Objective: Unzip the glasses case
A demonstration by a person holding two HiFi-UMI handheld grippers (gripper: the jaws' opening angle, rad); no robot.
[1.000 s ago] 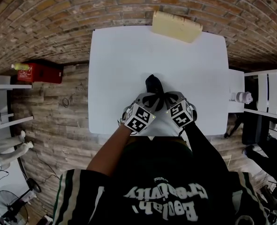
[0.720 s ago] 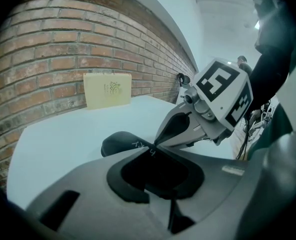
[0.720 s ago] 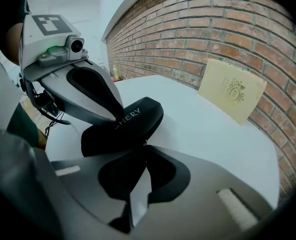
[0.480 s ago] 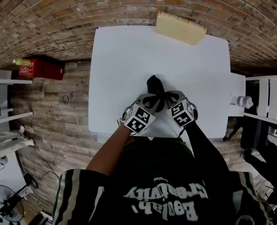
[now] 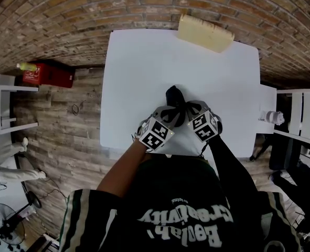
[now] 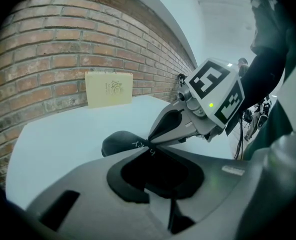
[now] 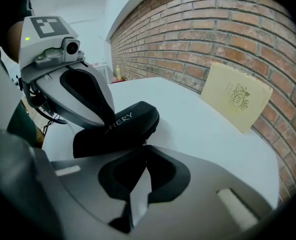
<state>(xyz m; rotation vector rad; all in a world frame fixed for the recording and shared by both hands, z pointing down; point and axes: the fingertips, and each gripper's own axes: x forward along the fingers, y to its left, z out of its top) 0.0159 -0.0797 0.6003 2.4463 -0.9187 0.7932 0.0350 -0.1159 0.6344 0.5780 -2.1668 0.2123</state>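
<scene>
Glasses case: black, lying on the white desk, centre of the head view, slightly toward the desk's near edge. Both grippers converge on its near end.

Left gripper: jaws almost together, only a narrow gap, pinched on the near end of the case. The right gripper view shows one left jaw lying over the top of the case, beside the white lettering.

Right gripper: jaws fully together. The tips sit against the case's long edge, where a small zip pull shows right at the tips. Can't tell whether the pull is actually pinched. The tips of the two grippers nearly touch.

In the head view the marker cubes sit side by side, lower centre, below the case.

Elsewhere: tan card leaning on the brick wall at the desk's far edge, upper right, well apart from the case. Red box on the floor at far left.
</scene>
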